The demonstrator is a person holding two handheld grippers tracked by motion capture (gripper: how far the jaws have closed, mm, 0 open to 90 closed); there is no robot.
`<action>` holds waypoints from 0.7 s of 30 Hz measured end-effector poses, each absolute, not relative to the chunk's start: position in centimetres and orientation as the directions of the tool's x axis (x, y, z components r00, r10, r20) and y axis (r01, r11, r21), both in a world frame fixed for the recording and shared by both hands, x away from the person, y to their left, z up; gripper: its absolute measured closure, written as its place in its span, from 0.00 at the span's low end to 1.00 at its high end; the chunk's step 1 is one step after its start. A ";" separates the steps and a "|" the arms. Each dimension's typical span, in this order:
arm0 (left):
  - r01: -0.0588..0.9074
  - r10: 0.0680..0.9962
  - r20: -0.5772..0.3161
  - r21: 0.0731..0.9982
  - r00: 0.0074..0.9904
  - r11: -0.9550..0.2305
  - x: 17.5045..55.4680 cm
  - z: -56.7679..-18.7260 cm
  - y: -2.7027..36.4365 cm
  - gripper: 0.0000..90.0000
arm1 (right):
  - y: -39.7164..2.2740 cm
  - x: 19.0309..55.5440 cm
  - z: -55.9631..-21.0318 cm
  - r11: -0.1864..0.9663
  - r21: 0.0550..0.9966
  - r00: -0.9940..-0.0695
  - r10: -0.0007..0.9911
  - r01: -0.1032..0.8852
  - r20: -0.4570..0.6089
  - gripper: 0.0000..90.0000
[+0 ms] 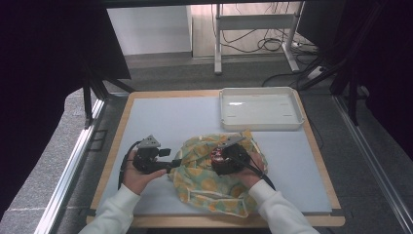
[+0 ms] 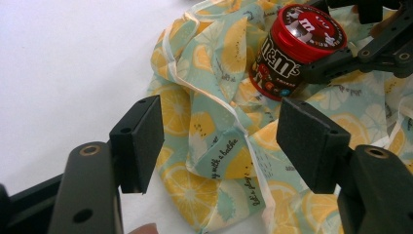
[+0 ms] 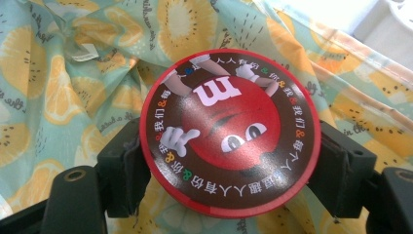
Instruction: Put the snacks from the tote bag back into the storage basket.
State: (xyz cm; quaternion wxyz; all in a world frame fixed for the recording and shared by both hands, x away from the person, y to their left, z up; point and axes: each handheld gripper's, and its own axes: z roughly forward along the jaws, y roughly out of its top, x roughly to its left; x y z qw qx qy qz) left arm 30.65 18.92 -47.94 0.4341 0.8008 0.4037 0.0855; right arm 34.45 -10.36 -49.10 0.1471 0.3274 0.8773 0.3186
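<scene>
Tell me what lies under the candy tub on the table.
The candy tub, gripped by the right gripper, stands on the lemon-print cloth, which lies crumpled on the white table. Whatever lies beneath the cloth under the tub is covered.

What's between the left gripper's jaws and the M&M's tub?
Only lemon-print cloth, with a white hem cord crossing it. The left gripper view shows this: the left gripper stands open over the cloth, and the M&M's tub sits beyond, clamped in the right gripper.

— What's the right gripper doing?
— Its jaws are clamping a tub with a red lid, one pad on each side.
— And underneath?
— A lemon-print cloth is lying crumpled beneath it.
</scene>
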 end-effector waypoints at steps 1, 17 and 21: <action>0.572 0.721 -0.213 0.764 0.659 -0.297 30.6 -47.9 18.9 0.38 | -10.4 34.4 -49.1 0.580 0.655 -0.740 0.671 0.484 -0.047 0.28; 0.577 0.740 -0.207 0.765 0.640 -0.285 30.0 -48.0 19.6 0.39 | -11.1 33.8 -46.5 0.549 0.714 -0.764 0.644 0.434 -0.031 0.28; 0.576 0.741 -0.208 0.768 0.639 -0.281 29.9 -48.0 19.6 0.39 | -11.4 33.8 -46.0 0.543 0.724 -0.768 0.640 0.425 -0.029 0.28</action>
